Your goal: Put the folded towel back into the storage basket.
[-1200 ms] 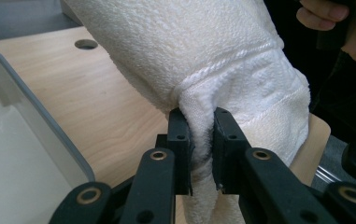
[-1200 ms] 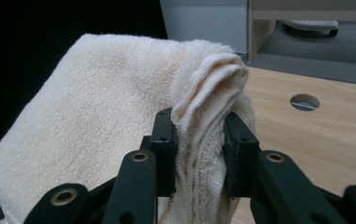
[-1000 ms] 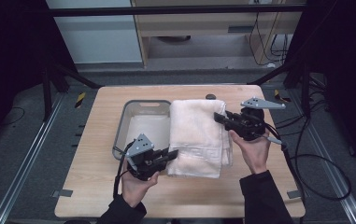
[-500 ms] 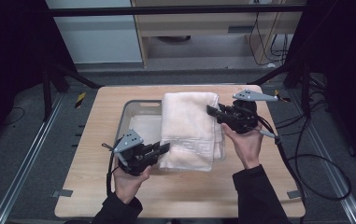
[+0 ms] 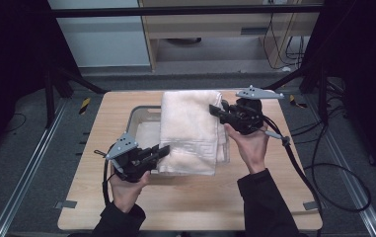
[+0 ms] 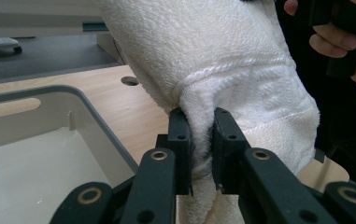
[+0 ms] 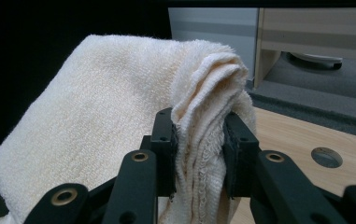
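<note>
1. Overhead, a folded cream terry-cloth towel (image 5: pixel 190 131) was held above a grey plastic tray (image 5: pixel 137 117) on the light wooden table (image 5: pixel 195 202).
2. The left gripper (image 6: pixel 202 140) was pinching the towel's near corner, jaws pressed on the cloth.
3. The right gripper (image 7: pixel 199 140) was clamped on a bunched edge at the towel's far right corner.
4. The towel's underside possibly touched the tray rim; this could not be confirmed.

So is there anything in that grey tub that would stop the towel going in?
Nothing visible. The folded towel is clamped by both hand-held grippers, left and right, above the grey tub. The tub floor seen in the left gripper view looks bare.
</note>
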The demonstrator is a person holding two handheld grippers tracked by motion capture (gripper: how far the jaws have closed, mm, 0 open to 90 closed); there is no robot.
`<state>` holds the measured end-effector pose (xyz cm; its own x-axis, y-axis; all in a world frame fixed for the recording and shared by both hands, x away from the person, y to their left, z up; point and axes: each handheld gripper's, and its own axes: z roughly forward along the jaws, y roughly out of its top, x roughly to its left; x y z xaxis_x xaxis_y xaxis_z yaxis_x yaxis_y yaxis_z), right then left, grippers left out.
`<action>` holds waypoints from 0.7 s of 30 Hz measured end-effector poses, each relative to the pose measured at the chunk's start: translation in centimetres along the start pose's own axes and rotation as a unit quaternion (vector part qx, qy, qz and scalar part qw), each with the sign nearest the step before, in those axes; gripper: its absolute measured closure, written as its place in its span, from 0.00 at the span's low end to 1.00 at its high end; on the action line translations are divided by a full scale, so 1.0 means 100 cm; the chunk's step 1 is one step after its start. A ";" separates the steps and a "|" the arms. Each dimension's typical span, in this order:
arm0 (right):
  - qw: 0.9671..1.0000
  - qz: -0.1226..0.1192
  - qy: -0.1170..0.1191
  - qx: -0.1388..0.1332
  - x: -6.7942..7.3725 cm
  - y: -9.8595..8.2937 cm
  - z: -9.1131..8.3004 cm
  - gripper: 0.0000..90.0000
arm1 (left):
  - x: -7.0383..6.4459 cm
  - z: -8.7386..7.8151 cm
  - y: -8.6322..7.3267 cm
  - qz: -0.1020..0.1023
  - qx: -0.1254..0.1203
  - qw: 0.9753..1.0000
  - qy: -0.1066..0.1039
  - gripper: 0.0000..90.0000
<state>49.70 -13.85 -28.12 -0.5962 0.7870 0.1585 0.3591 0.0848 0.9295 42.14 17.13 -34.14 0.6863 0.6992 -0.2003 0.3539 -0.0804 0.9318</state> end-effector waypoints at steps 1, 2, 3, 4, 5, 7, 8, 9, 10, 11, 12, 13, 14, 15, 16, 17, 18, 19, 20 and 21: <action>1.000 0.001 0.001 0.000 0.001 0.001 0.001 0.78 | 0.001 -0.002 0.001 -0.001 -0.002 1.000 0.001 0.88; 1.000 0.000 0.003 -0.002 0.003 0.003 0.001 0.78 | 0.002 -0.003 0.001 -0.001 -0.005 1.000 0.002 0.88; 1.000 -0.002 0.004 -0.005 0.004 0.004 0.002 0.78 | 0.003 -0.005 0.002 -0.001 -0.006 1.000 0.003 0.88; 1.000 -0.004 0.006 -0.005 0.005 0.006 0.002 0.78 | 0.003 -0.006 0.002 -0.002 -0.009 1.000 0.005 0.88; 1.000 -0.006 0.006 -0.006 0.007 0.008 0.003 0.78 | 0.004 -0.008 0.003 -0.003 -0.010 1.000 0.005 0.88; 1.000 -0.009 0.008 -0.009 0.010 0.012 0.005 0.78 | 0.007 -0.012 0.005 -0.006 -0.015 1.000 0.008 0.88; 1.000 -0.010 0.009 -0.009 0.012 0.013 0.006 0.78 | 0.008 -0.013 0.005 -0.006 -0.018 1.000 0.010 0.88; 1.000 -0.011 0.010 -0.010 0.013 0.014 0.008 0.78 | 0.009 -0.015 0.006 -0.008 -0.019 1.000 0.013 0.88; 1.000 -0.011 0.010 -0.011 0.015 0.015 0.010 0.78 | 0.010 -0.017 0.006 -0.007 -0.018 1.000 0.014 0.88; 1.000 -0.012 0.010 -0.011 0.017 0.016 0.012 0.78 | 0.012 -0.018 0.007 -0.009 -0.020 1.000 0.017 0.88; 1.000 -0.013 0.010 -0.011 0.018 0.017 0.014 0.78 | 0.013 -0.020 0.007 -0.008 -0.021 1.000 0.019 0.88; 1.000 -0.013 0.010 -0.011 0.020 0.018 0.016 0.78 | 0.015 -0.021 0.007 -0.010 -0.022 0.999 0.022 0.88; 1.000 -0.012 0.011 -0.010 0.021 0.018 0.018 0.78 | 0.016 -0.023 0.007 -0.011 -0.023 0.999 0.024 0.88; 1.000 -0.013 0.012 -0.010 0.022 0.019 0.020 0.78 | 0.017 -0.024 0.008 -0.012 -0.023 0.999 0.025 0.88; 1.000 -0.013 0.013 -0.009 0.023 0.020 0.022 0.78 | 0.019 -0.026 0.008 -0.013 -0.025 0.999 0.027 0.88; 1.000 -0.014 0.014 -0.008 0.024 0.021 0.024 0.78 | 0.021 -0.027 0.008 -0.015 -0.026 0.999 0.027 0.88; 1.000 -0.016 0.015 -0.008 0.026 0.023 0.026 0.78 | 0.022 -0.029 0.009 -0.016 -0.027 0.999 0.028 0.88; 1.000 -0.017 0.015 -0.009 0.028 0.024 0.027 0.78 | 0.023 -0.030 0.009 -0.018 -0.029 0.999 0.029 0.88; 1.000 -0.018 0.016 -0.010 0.029 0.025 0.029 0.78 | 0.024 -0.032 0.009 -0.019 -0.030 0.999 0.031 0.88; 1.000 -0.019 0.016 -0.010 0.030 0.026 0.030 0.78 | 0.026 -0.033 0.010 -0.020 -0.031 0.999 0.032 0.88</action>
<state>50.99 -9.40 -26.26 -0.6326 0.7629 0.1333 0.3209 0.1015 0.9417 42.14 21.19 -32.77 0.6301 0.7445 -0.2206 0.3390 -0.0082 0.9407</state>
